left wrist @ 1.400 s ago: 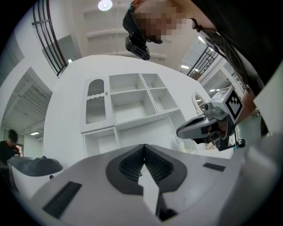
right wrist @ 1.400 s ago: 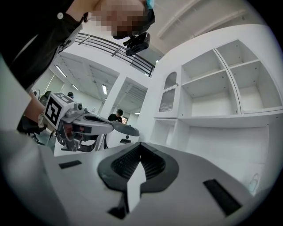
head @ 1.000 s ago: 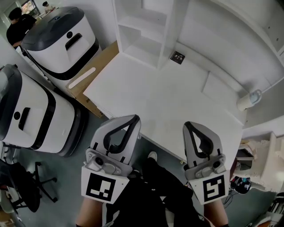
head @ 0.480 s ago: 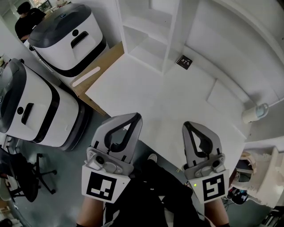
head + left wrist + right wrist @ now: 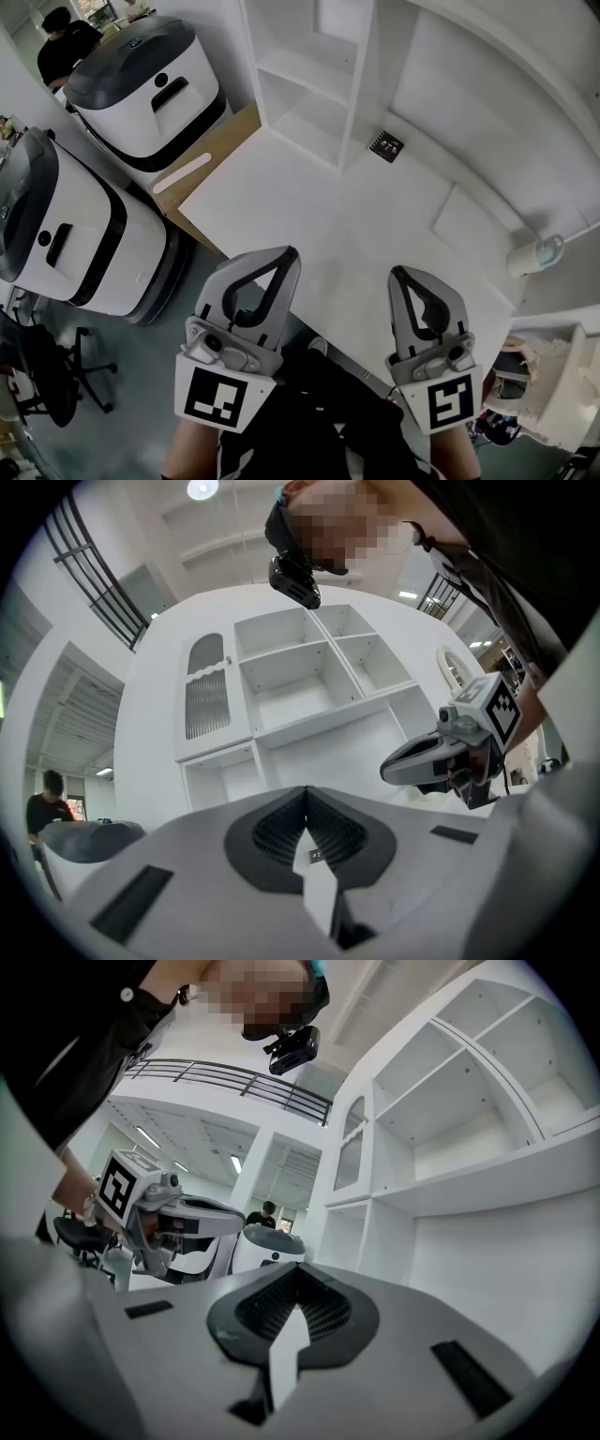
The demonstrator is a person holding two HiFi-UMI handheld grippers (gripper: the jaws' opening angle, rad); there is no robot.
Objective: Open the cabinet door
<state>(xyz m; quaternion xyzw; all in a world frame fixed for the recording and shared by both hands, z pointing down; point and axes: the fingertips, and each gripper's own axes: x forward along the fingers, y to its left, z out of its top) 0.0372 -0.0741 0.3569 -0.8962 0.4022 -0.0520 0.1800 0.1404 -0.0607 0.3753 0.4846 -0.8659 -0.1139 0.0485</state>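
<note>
The left gripper [image 5: 284, 255] and right gripper [image 5: 402, 275] are held level, side by side over the bench's [image 5: 319, 211] near edge, pointing toward the cabinet [image 5: 314, 70]; the left fingers [image 5: 277, 829] are clenched tip to tip on nothing; the right fingers [image 5: 323, 1309] are likewise pressed together, empty; the white cabinet stands at the bench's far edge, with open shelves; its cabinet door [image 5: 208, 688], arched with a ribbed panel, sits upper left, flush and closed.
</note>
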